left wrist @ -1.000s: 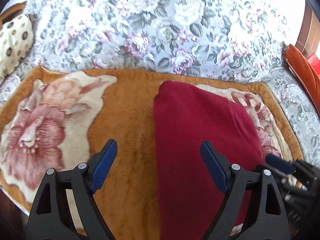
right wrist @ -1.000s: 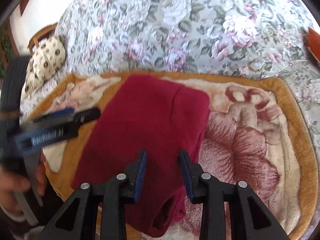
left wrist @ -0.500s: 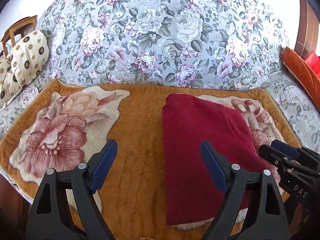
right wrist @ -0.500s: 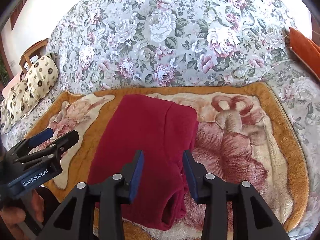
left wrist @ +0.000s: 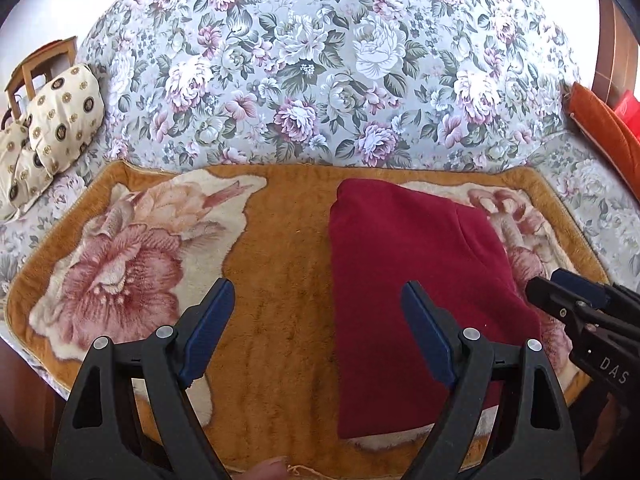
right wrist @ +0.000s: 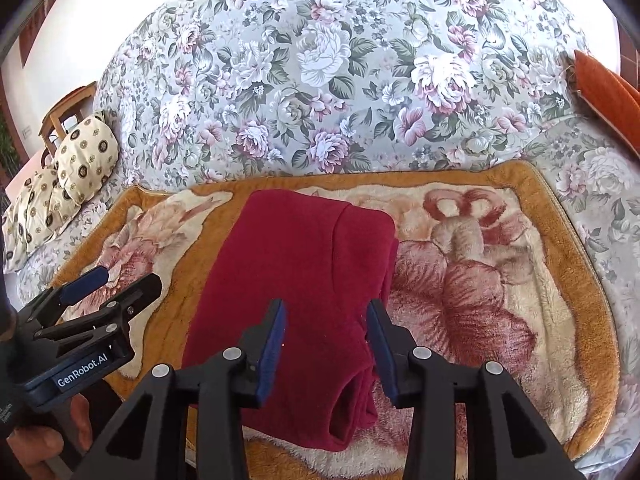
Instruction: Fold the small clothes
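A dark red fleece garment (left wrist: 404, 280) lies folded in a long rectangle on an orange plush blanket (left wrist: 280, 272) with a rose print. It also shows in the right wrist view (right wrist: 296, 280), with a rolled edge at its near right. My left gripper (left wrist: 318, 308) is open and empty, held above the blanket at the garment's left edge. My right gripper (right wrist: 325, 330) is open and empty, held above the garment's near end. The right gripper shows in the left wrist view (left wrist: 576, 300); the left gripper shows in the right wrist view (right wrist: 108, 284).
The blanket lies on a sofa with a grey floral cover (left wrist: 320, 72). Cream patterned cushions (left wrist: 52, 120) sit at the far left by a wooden chair (left wrist: 40, 60). An orange cushion (left wrist: 600, 120) is at the right.
Both grippers have pulled back and up from the garment. The right gripper's jaws have opened wider. The garment lies still and folded.
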`<state>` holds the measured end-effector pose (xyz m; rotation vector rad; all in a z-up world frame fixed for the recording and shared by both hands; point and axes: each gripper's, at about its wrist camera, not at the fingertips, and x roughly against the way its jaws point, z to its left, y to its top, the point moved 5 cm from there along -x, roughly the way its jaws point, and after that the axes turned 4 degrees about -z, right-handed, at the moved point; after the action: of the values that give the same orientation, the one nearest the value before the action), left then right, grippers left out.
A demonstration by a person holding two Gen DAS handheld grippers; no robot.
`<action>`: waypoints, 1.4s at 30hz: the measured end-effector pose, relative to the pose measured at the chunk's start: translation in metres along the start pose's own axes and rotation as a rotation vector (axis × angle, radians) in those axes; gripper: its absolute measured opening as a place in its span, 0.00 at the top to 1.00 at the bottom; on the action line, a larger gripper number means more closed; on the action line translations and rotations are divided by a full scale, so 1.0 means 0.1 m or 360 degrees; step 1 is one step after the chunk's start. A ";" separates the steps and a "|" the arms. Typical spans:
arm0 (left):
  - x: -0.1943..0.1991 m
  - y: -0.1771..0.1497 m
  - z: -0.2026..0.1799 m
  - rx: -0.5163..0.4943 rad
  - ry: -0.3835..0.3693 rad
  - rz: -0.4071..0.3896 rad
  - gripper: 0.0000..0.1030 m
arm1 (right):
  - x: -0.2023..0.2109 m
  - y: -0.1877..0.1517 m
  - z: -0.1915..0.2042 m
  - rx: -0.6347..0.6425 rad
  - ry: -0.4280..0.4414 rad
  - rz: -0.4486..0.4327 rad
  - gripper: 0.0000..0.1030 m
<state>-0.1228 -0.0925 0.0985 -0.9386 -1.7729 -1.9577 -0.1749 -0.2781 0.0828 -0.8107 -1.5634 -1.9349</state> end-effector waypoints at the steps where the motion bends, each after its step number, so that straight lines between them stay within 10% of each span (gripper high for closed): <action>1: 0.00 -0.01 -0.01 0.0000 -0.0001 0.0000 0.17 | 0.00 0.00 0.00 -0.0004 0.0001 0.0000 0.61; 42: -0.04 -0.07 -0.05 0.0005 -0.0059 -0.0009 0.17 | -0.10 -0.03 0.07 0.0015 0.0042 0.0037 0.59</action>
<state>-0.1252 -0.0966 0.0909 -0.9764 -1.7999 -1.9528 -0.1695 -0.2700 0.0743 -0.7932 -1.5400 -1.9125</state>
